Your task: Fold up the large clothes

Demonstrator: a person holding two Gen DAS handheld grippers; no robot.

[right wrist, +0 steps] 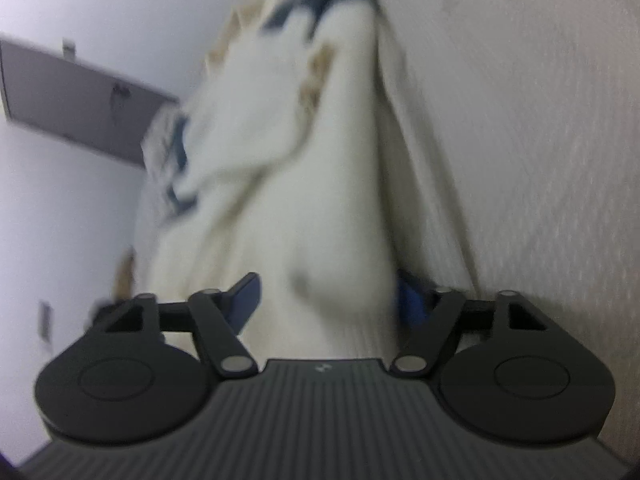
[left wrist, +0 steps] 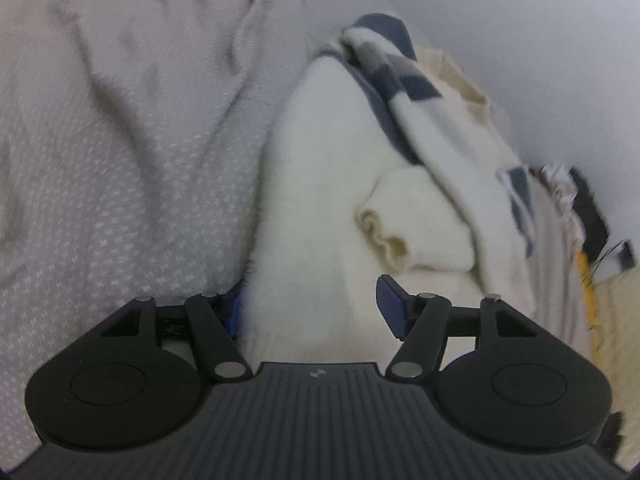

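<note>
The right wrist view is smeared by motion. White garment (left wrist: 320, 208) folds hide the left gripper's (left wrist: 316, 308) left finger pad (left wrist: 237, 312).

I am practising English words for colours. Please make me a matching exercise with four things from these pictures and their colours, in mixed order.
Things:
1. fluffy garment
2. bed cover
3. gripper fingers
4. stripes on the garment

Colours:
a. blue with black arms
b. grey with small white marks
c. cream white
d. dark navy

Pairs: 1-c, 2-b, 3-a, 4-d
</note>
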